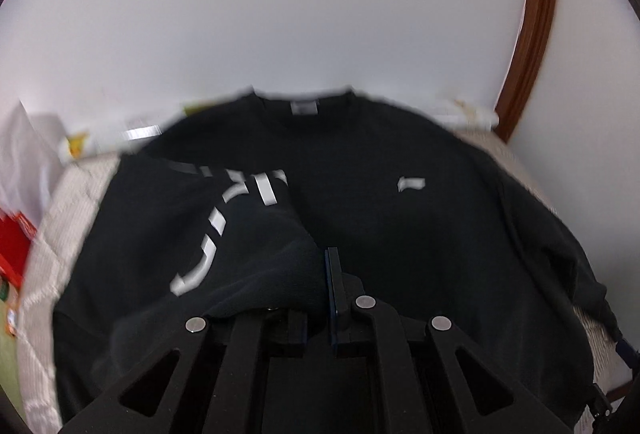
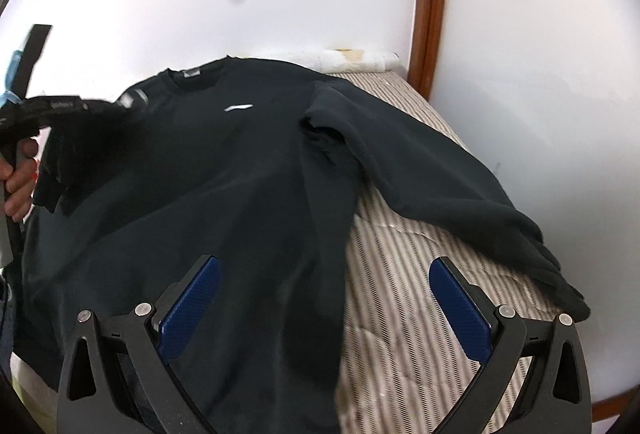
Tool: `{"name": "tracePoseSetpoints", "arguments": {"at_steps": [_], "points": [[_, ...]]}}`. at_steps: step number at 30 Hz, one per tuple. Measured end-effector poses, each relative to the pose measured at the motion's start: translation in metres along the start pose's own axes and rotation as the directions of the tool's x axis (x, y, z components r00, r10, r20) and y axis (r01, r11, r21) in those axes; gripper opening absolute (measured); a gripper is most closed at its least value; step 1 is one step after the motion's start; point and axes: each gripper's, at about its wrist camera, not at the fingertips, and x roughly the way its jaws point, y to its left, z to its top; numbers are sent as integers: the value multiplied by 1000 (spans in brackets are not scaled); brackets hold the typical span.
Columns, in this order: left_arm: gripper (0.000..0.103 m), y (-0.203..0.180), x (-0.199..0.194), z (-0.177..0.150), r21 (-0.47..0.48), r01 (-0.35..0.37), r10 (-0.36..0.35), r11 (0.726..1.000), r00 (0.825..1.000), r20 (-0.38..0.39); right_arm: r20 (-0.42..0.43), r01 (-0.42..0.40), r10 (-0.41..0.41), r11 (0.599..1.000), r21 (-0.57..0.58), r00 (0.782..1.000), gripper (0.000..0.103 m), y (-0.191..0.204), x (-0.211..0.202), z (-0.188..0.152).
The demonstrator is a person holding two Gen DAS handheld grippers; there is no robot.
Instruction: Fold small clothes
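Nearest you, your left hand-held gripper (image 1: pixel 330 288) is pinched shut on the sweatshirt's printed sleeve (image 1: pixel 224 234), carried across the black sweatshirt (image 2: pixel 224 170) lying flat on the bed (image 2: pixel 404 266). Your right hand-held gripper (image 2: pixel 324 298) hangs wide open and empty over the hem. The other sleeve (image 2: pixel 440 186) runs ahead-right of it, its cuff nearest that gripper's right finger; it is likely the next to take.
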Motion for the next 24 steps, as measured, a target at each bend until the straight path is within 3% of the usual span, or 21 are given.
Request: {"name": "tracePoseSetpoints", "arguments": {"at_steps": [2, 4, 6, 8, 12, 15, 18, 20, 24], "points": [[12, -1, 4, -5, -28, 33, -34, 999, 999, -30, -3, 9, -9, 1000, -3, 1000, 102, -3, 1, -2], [28, -1, 2, -9, -46, 50, -53, 998, 997, -54, -5, 7, -7, 1000, -2, 1000, 102, -4, 2, -3], [59, 0, -6, -11, -45, 67, -69, 997, 996, -57, -7, 1, -1, 1000, -3, 1000, 102, -2, 2, -3], [73, 2, -21, -13, -45, 93, -94, 995, 995, -24, -2, -6, 6, 1000, -15, 1000, 102, 4, 2, 0], [73, 17, -50, -24, -58, 147, -146, 987, 989, 13, 19, -30, 31, 998, -57, 999, 102, 27, -4, 5], [73, 48, -75, -36, -104, 137, -132, 985, 990, 53, 29, -72, 75, 994, -81, 997, 102, 52, -9, 13], [75, 95, -100, -52, -165, 77, -63, 983, 994, 90, 40, -128, 134, 983, -132, 990, 102, 87, -13, 22], [75, 125, -108, -61, -194, -13, 28, 981, 997, 74, 39, -159, 168, 971, -181, 985, 98, 117, -13, 28], [75, 175, -119, -84, -248, -86, 101, 965, 994, 49, 12, -223, 234, 940, -259, 972, 88, 177, -6, 37]]}}
